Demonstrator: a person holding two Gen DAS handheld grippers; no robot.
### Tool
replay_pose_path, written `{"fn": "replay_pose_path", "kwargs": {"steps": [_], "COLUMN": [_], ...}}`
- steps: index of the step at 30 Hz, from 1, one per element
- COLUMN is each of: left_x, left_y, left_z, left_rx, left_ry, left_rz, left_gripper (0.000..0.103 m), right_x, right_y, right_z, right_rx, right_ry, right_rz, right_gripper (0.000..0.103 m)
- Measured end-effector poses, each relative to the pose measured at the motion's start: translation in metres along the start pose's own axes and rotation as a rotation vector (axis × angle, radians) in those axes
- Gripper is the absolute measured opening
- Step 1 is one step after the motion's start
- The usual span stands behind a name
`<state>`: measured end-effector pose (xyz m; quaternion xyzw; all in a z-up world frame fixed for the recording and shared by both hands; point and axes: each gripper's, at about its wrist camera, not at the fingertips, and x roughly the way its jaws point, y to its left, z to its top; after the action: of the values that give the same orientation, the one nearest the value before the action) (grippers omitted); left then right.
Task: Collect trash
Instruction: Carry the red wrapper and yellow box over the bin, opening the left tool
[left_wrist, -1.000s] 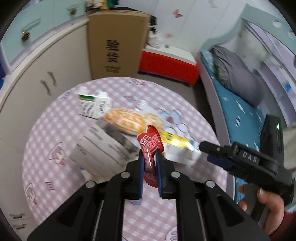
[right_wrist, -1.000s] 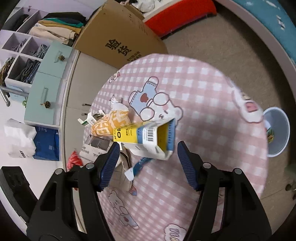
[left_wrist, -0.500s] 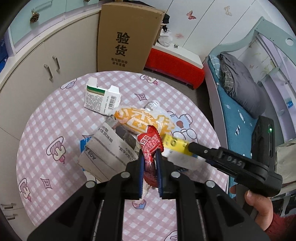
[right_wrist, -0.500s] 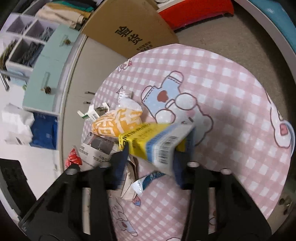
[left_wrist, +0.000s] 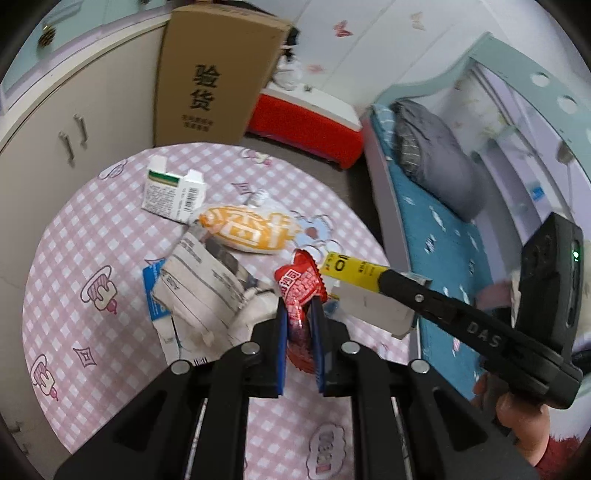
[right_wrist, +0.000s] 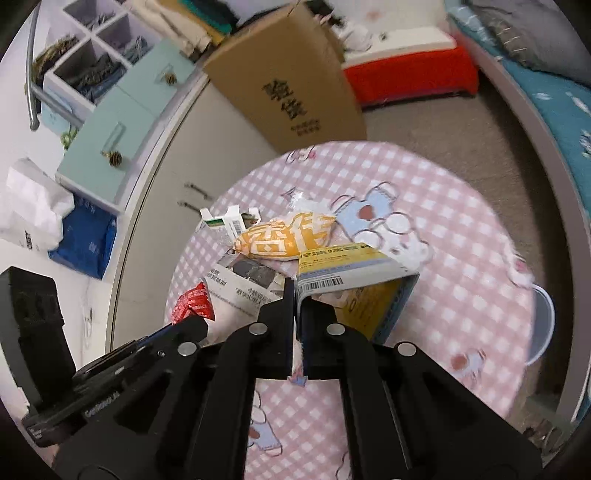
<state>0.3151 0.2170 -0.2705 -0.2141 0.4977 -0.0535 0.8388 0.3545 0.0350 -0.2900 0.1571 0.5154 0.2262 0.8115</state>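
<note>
My left gripper (left_wrist: 300, 308) is shut on a red snack wrapper (left_wrist: 301, 284), held above the round pink-checked table (left_wrist: 74, 258). The wrapper also shows in the right wrist view (right_wrist: 194, 304). My right gripper (right_wrist: 296, 295) is shut on one wall of an open yellow and white carton (right_wrist: 354, 277), lifted off the table; the carton shows in the left wrist view (left_wrist: 354, 273) too. On the table lie an orange snack bag (left_wrist: 247, 229), crumpled newspaper (left_wrist: 207, 280) and a small green and white box (left_wrist: 171, 192).
A small white bin (right_wrist: 543, 325) stands on the floor past the table's right edge. A tall cardboard box (left_wrist: 210, 77), a red and white chest (left_wrist: 306, 122), cupboards (left_wrist: 55, 122) and a bed (left_wrist: 443, 221) surround the table.
My right gripper closed from wide open onto the yellow carton and lifted it. My left gripper kept the red wrapper and drew back from the table a little.
</note>
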Motion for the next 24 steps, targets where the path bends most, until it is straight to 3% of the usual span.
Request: {"fn": "replay_pose_path", "kwargs": {"steps": [6, 14, 20, 24], "left_x": [-0.025, -0.021, 0.003, 0.042], "left_y": [-0.034, -0.107, -0.178, -0.234], "left_z": [-0.016, -0.054, -0.074, -0.084], "left_rx": [0.122, 0.265, 0.373, 0.397], "left_ry": [0.006, 0.08, 0.122, 0.176], "left_rz": [-0.081, -0.161, -0.172, -0.156], "left_gripper": [0.011, 0.011, 0.011, 0.011], "right_x": [-0.071, -0.139, -0.181, -0.206], "right_y": [-0.005, -0.041, -0.099, -0.155], "right_z": [-0.042, -0.085, -0.094, -0.089], "right_rx": [0.065, 0.162, 0.204, 0.223], "right_ry": [-0.117, -0.211, -0.267, -0.268], "right_rz": [-0.06, -0.102, -0.145, -0.177], "right_gripper": [0.003, 0.003, 0.003, 0.003]}}
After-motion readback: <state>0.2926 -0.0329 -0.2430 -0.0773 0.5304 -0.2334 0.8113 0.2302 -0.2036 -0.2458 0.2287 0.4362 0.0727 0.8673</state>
